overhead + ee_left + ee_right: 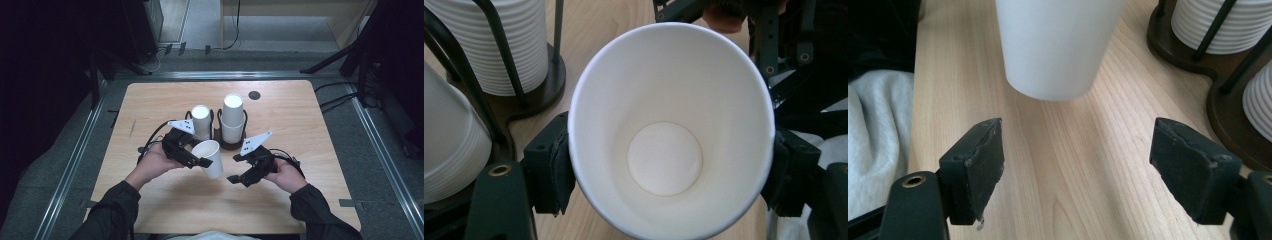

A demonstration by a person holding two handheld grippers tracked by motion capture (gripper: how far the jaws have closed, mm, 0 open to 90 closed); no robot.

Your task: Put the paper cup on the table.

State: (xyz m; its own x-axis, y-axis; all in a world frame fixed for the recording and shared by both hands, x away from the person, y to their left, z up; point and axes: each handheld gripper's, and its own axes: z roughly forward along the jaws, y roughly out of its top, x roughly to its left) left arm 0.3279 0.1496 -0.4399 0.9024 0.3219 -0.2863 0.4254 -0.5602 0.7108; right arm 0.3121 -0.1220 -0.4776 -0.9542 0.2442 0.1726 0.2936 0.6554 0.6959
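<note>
A white paper cup [211, 157] hangs tilted over the middle of the wooden table [300, 130], with my left gripper [204, 159] shut on it. In the left gripper view the cup [669, 100] faces me with its mouth open and its inside bare, and the pads [556, 170] press its wall from both sides. My right gripper [232, 168] sits just right of the cup, open and holding nothing. In the right gripper view the cup's base [1058, 45] floats ahead of the gripper [1078, 160], a little above the wood.
Behind the cup stands a dark wire holder [232, 145] with two stacks of white cups [201, 120] [233, 117]. A round dark grommet [254, 95] sits near the table's far edge. Metal floor rails and dark equipment ring the table.
</note>
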